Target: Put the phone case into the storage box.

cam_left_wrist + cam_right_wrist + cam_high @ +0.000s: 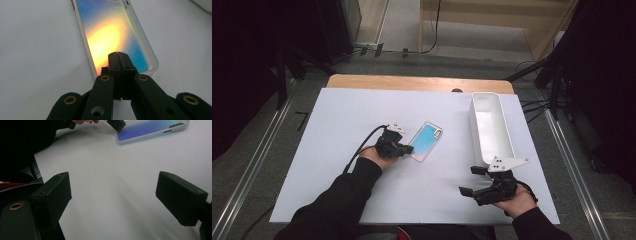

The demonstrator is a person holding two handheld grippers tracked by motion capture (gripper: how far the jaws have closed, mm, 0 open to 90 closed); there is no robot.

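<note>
Iridescent phone case (426, 142) under our closed left tongs (410, 148), we should press lightly, right tongs (473, 180) apart and idle.

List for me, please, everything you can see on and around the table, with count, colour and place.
Phone case: one, translucent with a blue-to-yellow sheen, lying flat near the middle of the table.
Bin: one, white, long and narrow, on the right side of the table, nothing seen inside.
Table: one, white top with a wooden strip at the far edge.
Left gripper: one, black, jaws shut, tips over the near end of the phone case.
Right gripper: one, black with a grey plate on top, jaws open, at the near right of the table, nothing between them.
Sleeves: two, black, entering from the bottom edge.
</note>
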